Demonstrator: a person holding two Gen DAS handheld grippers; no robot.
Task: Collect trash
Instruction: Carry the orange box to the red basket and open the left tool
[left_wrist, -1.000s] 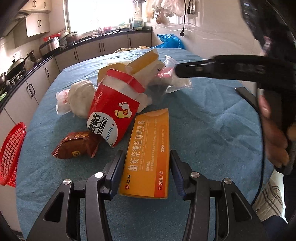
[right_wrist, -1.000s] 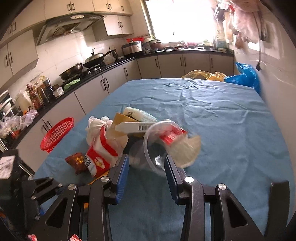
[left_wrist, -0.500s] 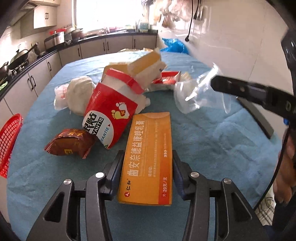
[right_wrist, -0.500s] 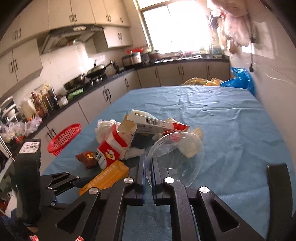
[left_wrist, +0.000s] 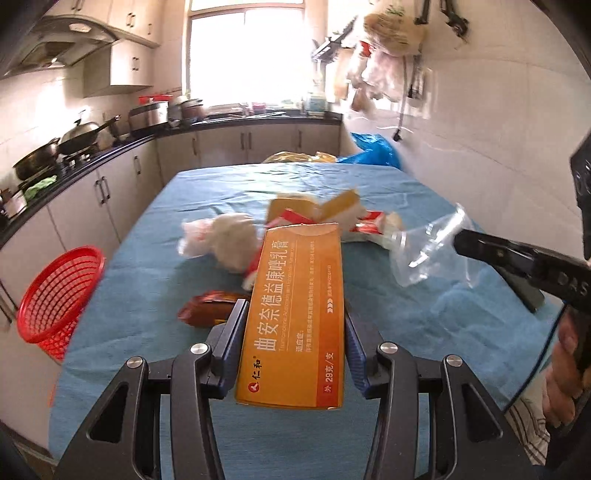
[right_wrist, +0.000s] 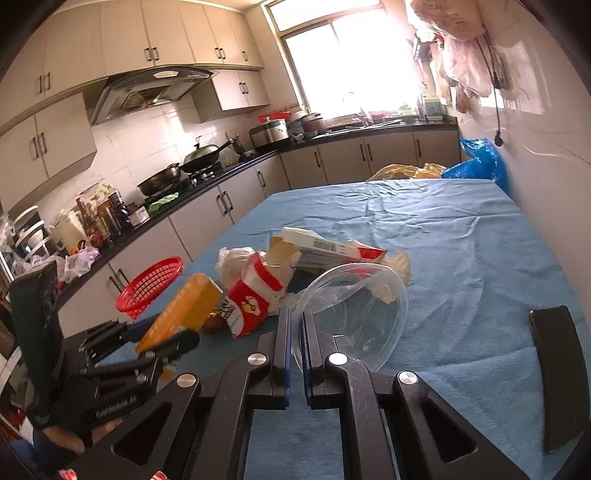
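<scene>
My left gripper (left_wrist: 293, 332) is shut on an orange medicine box (left_wrist: 295, 310) and holds it tilted up above the blue tablecloth; it also shows in the right wrist view (right_wrist: 181, 314). My right gripper (right_wrist: 297, 332) is shut on the rim of a clear plastic cup (right_wrist: 354, 314), lifted off the table; the cup also shows in the left wrist view (left_wrist: 428, 254). A trash pile lies mid-table: a red and white carton (right_wrist: 255, 299), a white crumpled bag (left_wrist: 225, 240), a brown wrapper (left_wrist: 208, 312), a white box with a barcode (right_wrist: 325, 251).
A red mesh basket (left_wrist: 59, 291) sits at the table's left edge, also in the right wrist view (right_wrist: 151, 286). Kitchen counters with pans run along the left. Yellow and blue bags (right_wrist: 476, 162) lie past the table's far end. A dark phone-like slab (right_wrist: 557, 376) lies at right.
My left gripper closed on the orange box and lifted it, tilting it up. My right gripper closed on the clear cup's rim and raised it away from the pile.
</scene>
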